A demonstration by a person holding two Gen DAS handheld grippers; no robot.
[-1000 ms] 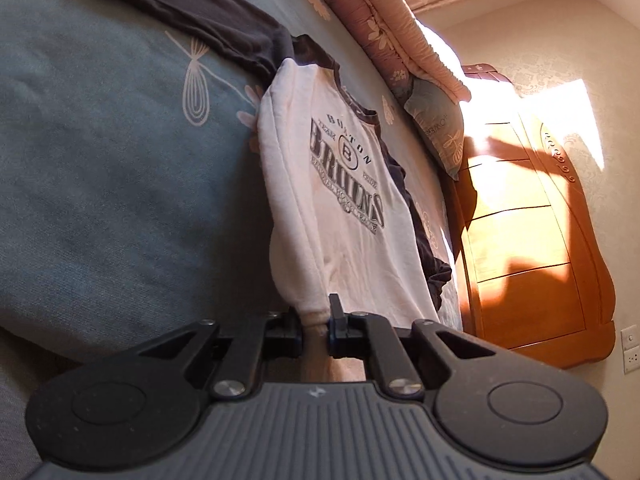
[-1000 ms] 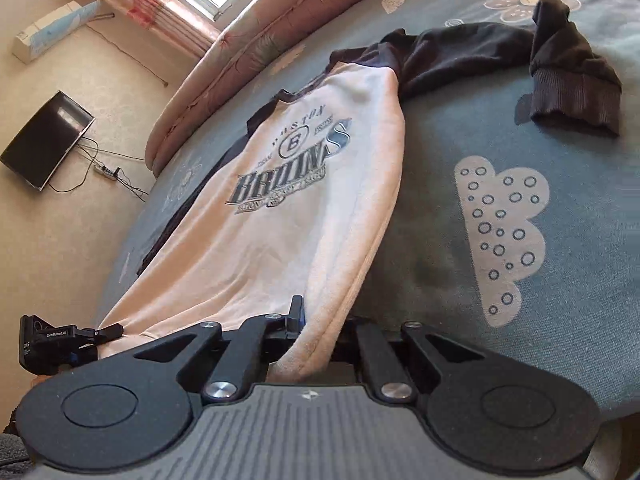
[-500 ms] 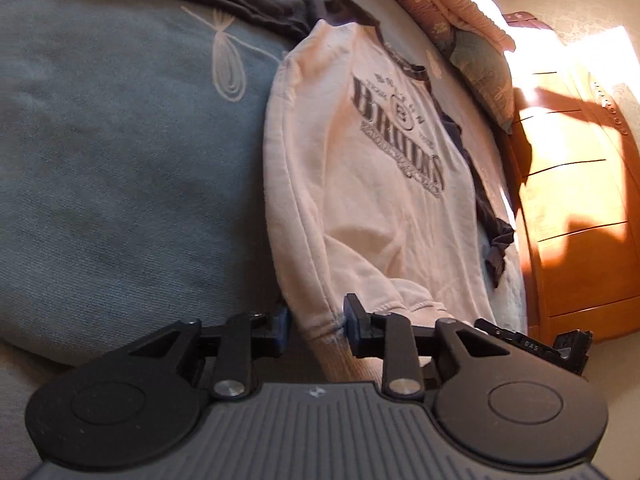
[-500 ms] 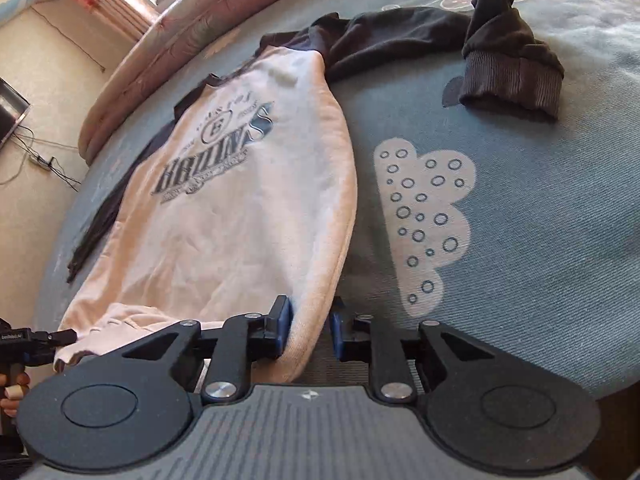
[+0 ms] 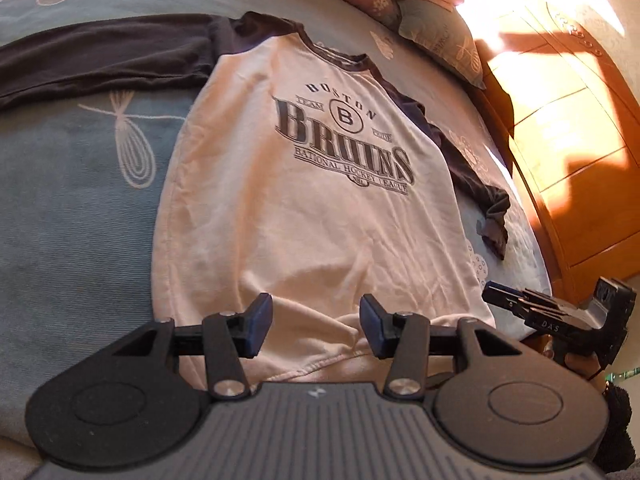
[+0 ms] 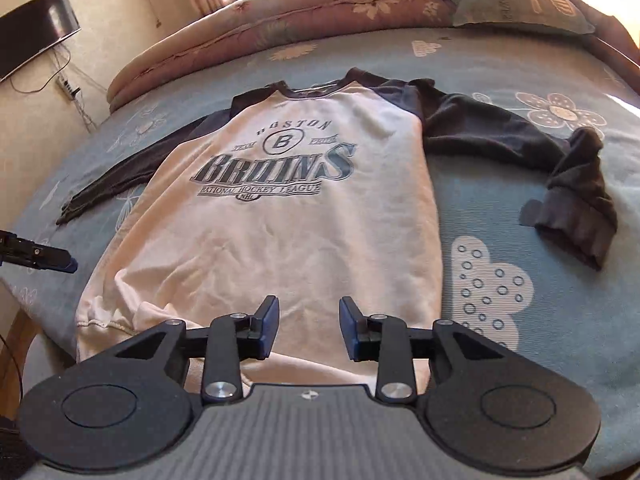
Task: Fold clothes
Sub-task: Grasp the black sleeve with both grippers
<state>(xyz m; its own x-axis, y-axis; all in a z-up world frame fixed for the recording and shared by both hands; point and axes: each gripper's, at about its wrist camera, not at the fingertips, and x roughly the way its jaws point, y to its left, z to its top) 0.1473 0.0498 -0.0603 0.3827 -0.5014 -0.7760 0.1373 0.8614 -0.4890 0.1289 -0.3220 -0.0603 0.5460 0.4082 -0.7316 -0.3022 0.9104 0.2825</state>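
Since the sweatshirt [image 5: 304,216] is soft and limp, both opening, empty tongs, left gripper [image 5: 316,326] and right gripper [image 6: 307,328], should probably pinch the dark sleeves ahead of them.

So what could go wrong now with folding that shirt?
The shirt hangs a bit over the bed edge at its hem, so it might slide down. The dark sleeve is bunched up, so the fold could come out lumpy. Both claws, left and right, are opening and hold nothing, so wrinkles stay.
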